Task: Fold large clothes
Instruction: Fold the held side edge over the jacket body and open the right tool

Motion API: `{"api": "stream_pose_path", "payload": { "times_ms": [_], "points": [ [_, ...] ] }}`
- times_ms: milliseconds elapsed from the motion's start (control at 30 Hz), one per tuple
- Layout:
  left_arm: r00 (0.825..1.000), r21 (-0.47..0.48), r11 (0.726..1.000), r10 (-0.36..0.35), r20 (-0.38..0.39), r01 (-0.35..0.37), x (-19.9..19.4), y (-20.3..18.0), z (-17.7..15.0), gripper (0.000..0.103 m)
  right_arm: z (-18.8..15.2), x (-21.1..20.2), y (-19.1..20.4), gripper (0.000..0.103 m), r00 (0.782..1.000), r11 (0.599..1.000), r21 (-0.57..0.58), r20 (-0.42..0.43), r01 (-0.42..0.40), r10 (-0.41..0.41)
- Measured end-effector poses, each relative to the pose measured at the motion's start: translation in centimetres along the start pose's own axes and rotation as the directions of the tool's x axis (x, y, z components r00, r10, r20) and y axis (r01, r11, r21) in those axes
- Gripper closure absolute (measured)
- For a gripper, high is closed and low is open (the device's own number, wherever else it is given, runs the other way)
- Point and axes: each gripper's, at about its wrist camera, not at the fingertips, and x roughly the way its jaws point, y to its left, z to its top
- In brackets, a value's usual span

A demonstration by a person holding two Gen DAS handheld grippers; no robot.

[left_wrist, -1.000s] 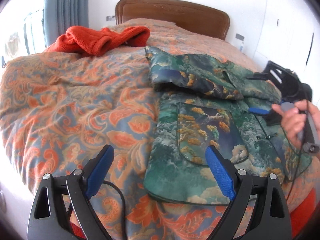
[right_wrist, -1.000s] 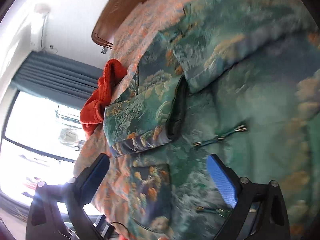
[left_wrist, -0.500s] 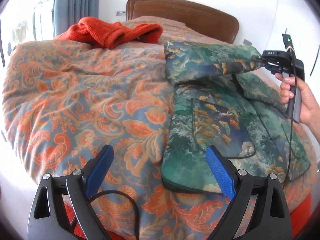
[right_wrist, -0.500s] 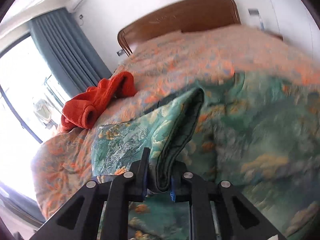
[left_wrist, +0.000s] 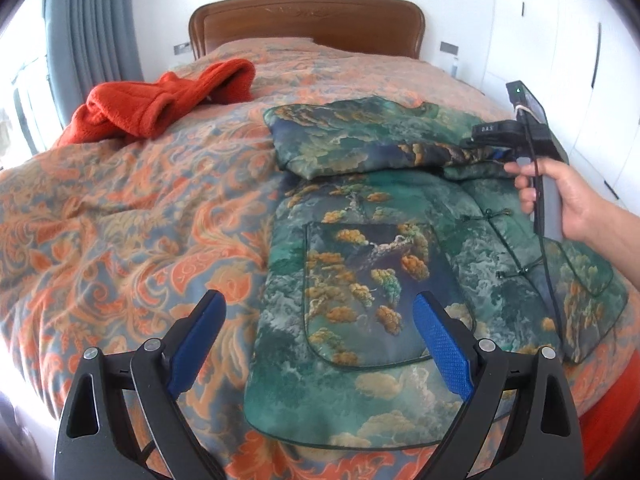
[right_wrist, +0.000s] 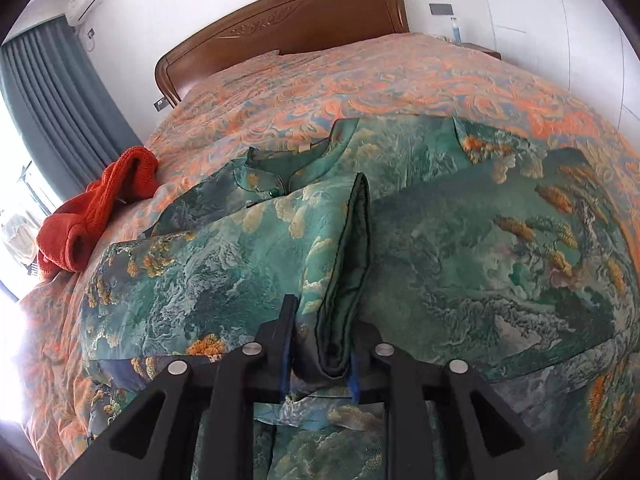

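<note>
Right wrist view: the green jacket [right_wrist: 460, 248] lies spread on the bed [right_wrist: 360, 80], toward its foot edge and right side. The right gripper [right_wrist: 320, 364] has its jaws drawn narrow around the sleeve cuff [right_wrist: 344, 280]. A second ago they stood wide over the flat garment; they have just been easing apart from their tightest, cuff between them, though whether the pads press firmly is hard to judge here. The sleeve is now raised and carried across the jacket body, so the first fold appears under way. The left gripper [left_wrist: 320, 344] hangs wide, nothing in it, over the jacket's near hem. Count: one jacket, one red garment [left_wrist: 160, 100] heaped near the headboard's left corner, two grippers, one hand [left_wrist: 568, 200] visible.
</note>
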Motion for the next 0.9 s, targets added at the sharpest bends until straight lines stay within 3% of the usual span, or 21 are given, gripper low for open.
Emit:
{"api": "stream_pose_path", "payload": {
  "times_ms": [67, 167, 300, 367, 433, 500, 600, 733, 900],
  "points": [
    [1.0, 0.008, 1.0, -0.005, -0.007, 0.005, 0.5, 0.0, 1.0, 0.007, -0.3, 0.7, -0.5, 0.049, 0.999, 1.0, 0.015, -0.052, -0.009, 0.009],
    [1.0, 0.011, 1.0, -0.023, 0.007, 0.023, 1.3, 0.2, 3.2, 0.007, -0.4, -0.6, -1.2, 0.049, 0.998, 1.0, -0.005, -0.062, -0.025, 0.025],
    [0.992, -0.004, 0.994, -0.108, 0.07, 0.108, 3.7, 0.1, 8.0, 0.005, 0.0, -4.6, -0.8, 0.049, 0.997, 0.994, -0.107, 0.078, 0.02, -0.011],
    [0.977, -0.028, 0.979, -0.199, 0.075, 0.202, 6.0, 0.0, 10.8, 0.005, 0.4, -5.5, 0.3, 0.049, 0.993, 0.986, -0.167, 0.113, -0.025, 0.045],
    [0.968, -0.029, 0.968, -0.247, 0.046, 0.249, 9.3, -0.6, 13.5, 0.005, 0.9, -4.6, 1.6, 0.049, 0.985, 0.969, -0.202, 0.061, -0.144, 0.159],
    [0.977, -0.017, 0.978, -0.209, 0.047, 0.21, 12.6, -1.4, 15.7, 0.005, 1.2, -2.4, 2.4, 0.049, 0.98, 0.961, -0.195, -0.011, -0.196, 0.198],
    [0.989, 0.008, 0.989, -0.148, -0.027, 0.148, 18.4, -2.2, 17.3, 0.006, 0.6, 1.2, 2.5, 0.049, 0.985, 0.972, -0.174, -0.09, -0.16, 0.146],
    [0.972, -0.027, 0.993, -0.116, -0.204, 0.113, 26.1, -1.6, 14.9, 0.008, -0.7, 3.6, 1.2, 0.049, 0.983, 0.981, -0.142, -0.146, -0.131, 0.11],
    [0.981, 0.002, 0.996, -0.088, -0.174, 0.09, 25.6, -2.2, 13.8, 0.005, -1.2, 4.2, 1.3, 0.049, 0.981, 0.977, -0.16, -0.153, -0.142, 0.118]
  ]
}}
